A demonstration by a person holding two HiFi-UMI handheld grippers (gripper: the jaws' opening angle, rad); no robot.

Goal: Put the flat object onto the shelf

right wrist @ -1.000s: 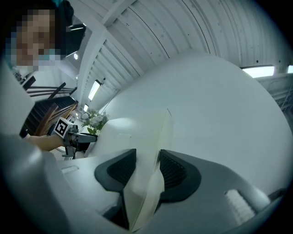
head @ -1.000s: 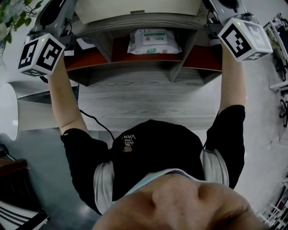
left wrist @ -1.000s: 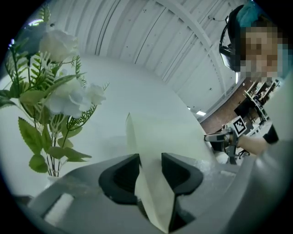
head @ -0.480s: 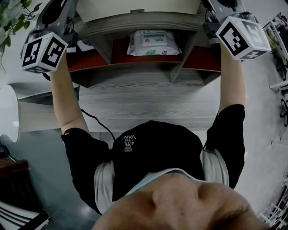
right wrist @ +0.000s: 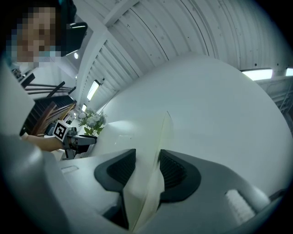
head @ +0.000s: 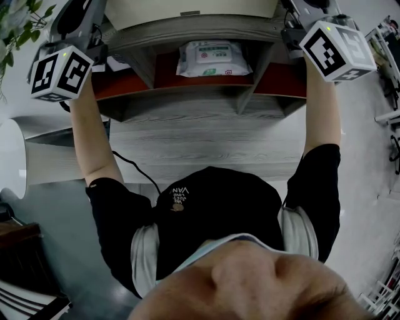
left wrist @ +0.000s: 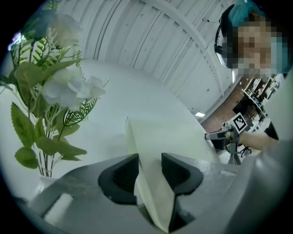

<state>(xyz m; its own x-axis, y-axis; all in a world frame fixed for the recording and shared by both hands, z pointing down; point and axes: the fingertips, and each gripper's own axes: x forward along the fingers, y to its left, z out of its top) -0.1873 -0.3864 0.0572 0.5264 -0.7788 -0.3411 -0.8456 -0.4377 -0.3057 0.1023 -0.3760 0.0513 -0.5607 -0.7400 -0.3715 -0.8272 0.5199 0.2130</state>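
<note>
The flat object (head: 187, 11) is a pale cream board that I hold level between both grippers, just above the top board of the grey wooden shelf (head: 187, 30). My left gripper (head: 100, 19) clamps its left edge. In the left gripper view the board (left wrist: 160, 137) runs out from between the dark pads of the left gripper (left wrist: 149, 160). My right gripper (head: 292, 14) has the right edge. In the right gripper view the board (right wrist: 158, 137) stands between the pads of the right gripper (right wrist: 147, 157), whose jaws have just been opening a little, with the pads still on the board.
A pack of wet wipes (head: 214, 57) lies in the shelf's middle compartment, which has a red floor. A plant with white flowers (left wrist: 55, 91) stands at the left end. Below the shelf is the grey desk (head: 187, 147) with a black cable (head: 134, 169).
</note>
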